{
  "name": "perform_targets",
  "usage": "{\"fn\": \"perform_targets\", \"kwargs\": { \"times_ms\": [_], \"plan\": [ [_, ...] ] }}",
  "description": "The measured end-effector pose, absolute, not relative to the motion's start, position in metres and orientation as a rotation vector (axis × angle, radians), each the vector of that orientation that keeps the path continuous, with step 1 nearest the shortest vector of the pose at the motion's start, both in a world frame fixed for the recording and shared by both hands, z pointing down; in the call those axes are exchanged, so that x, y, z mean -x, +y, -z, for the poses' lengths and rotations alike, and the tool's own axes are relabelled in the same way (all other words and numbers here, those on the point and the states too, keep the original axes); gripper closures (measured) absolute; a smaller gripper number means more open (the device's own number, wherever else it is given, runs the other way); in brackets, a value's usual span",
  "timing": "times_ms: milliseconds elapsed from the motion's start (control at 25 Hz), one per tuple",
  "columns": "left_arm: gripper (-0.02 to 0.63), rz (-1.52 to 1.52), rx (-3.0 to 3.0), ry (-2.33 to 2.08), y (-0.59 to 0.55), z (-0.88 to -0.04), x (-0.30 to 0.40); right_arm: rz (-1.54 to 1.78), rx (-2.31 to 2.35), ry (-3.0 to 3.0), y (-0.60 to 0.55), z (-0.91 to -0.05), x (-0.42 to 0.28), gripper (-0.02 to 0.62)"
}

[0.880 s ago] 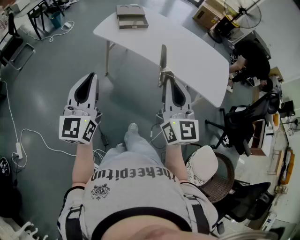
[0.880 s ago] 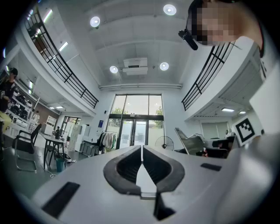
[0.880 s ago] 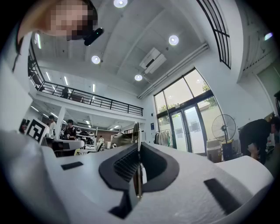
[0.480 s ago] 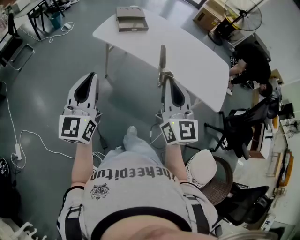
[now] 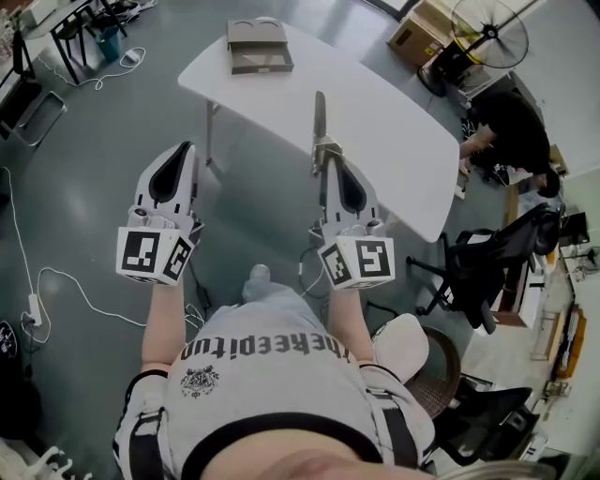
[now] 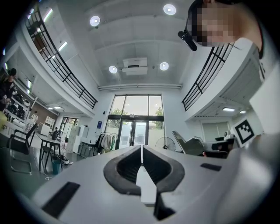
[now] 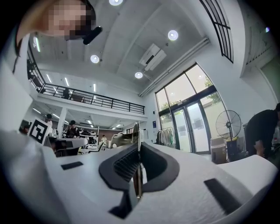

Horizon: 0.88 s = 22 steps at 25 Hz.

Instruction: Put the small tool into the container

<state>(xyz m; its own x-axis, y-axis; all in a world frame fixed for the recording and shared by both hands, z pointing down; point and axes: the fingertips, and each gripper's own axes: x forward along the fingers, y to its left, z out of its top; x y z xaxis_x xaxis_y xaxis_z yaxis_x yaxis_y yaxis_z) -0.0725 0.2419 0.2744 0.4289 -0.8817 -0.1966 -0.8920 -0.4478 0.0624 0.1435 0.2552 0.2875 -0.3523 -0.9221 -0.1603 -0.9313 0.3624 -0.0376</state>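
Note:
In the head view both grippers are held up over the grey floor, short of a white table (image 5: 384,112). My right gripper (image 5: 326,155) is shut on the small tool (image 5: 320,117), a thin flat metal strip that sticks up past the fingertips. The right gripper view shows that strip (image 7: 136,140) pinched edge-on between the dark pads of the right gripper (image 7: 138,146). My left gripper (image 5: 184,148) is shut with nothing in it, and its jaws meet in the left gripper view (image 6: 141,151). The container (image 5: 259,45), a low grey-brown box, lies at the table's far left end.
A person in black (image 5: 511,127) bends over beyond the table's right end. Office chairs (image 5: 487,262) and a round stool (image 5: 427,352) stand at the right. A floor fan (image 5: 487,28) and a cardboard box (image 5: 417,28) stand behind the table. Cables (image 5: 56,281) trail on the left floor.
The table and container have drifted slightly down and left in the head view as the person steps. Both grippers stay shut, and the tool remains in the right one.

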Motion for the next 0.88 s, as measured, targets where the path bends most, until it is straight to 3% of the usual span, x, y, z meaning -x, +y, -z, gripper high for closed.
{"fn": "perform_targets", "kwargs": {
  "times_ms": [880],
  "plan": [
    [0.594, -0.302, 2.550, 1.701, 0.133, -0.271, 0.025, -0.029, 1.575, 2.484, 0.132, -0.292, -0.190, 0.591]
  ]
}}
